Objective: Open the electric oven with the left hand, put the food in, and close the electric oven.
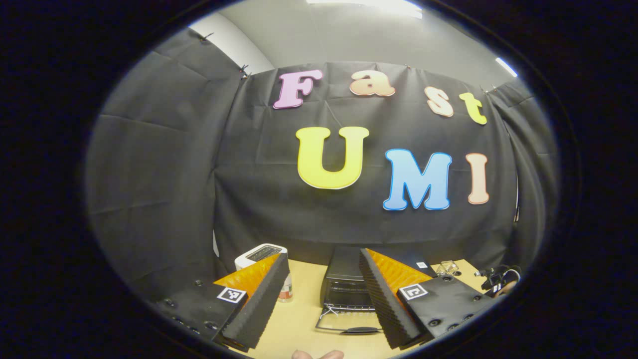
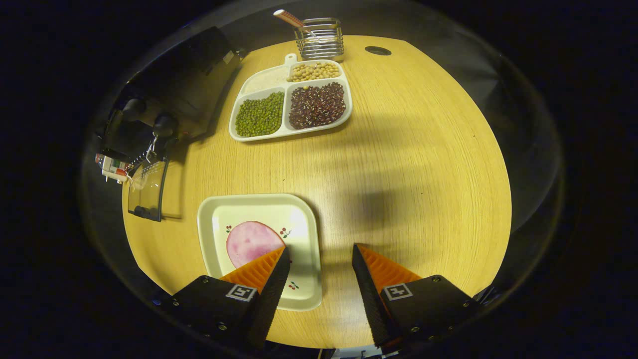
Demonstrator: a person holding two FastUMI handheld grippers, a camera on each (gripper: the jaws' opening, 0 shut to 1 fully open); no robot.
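The black electric oven [image 1: 344, 271] stands on the wooden table straight ahead in the left gripper view, its glass door [image 1: 349, 319] folded down flat. My left gripper [image 1: 324, 255] is open, held above the table short of the door, with nothing between its fingers. In the right gripper view the oven [image 2: 184, 85] is at the upper left, its door [image 2: 147, 192] lying open. A pink round slice of ham [image 2: 246, 242] lies on a square cream plate [image 2: 299, 219]. My right gripper [image 2: 320, 251] hovers open over the plate's right edge, its left finger above the ham.
A divided white tray [image 2: 284, 133] of beans and grains sits behind the plate, a wire basket [image 2: 319, 37] beyond it. In the left gripper view a white appliance [image 1: 259, 254] and a small bottle [image 1: 285, 291] stand left of the oven. Bare table [image 2: 423, 174] lies to the right.
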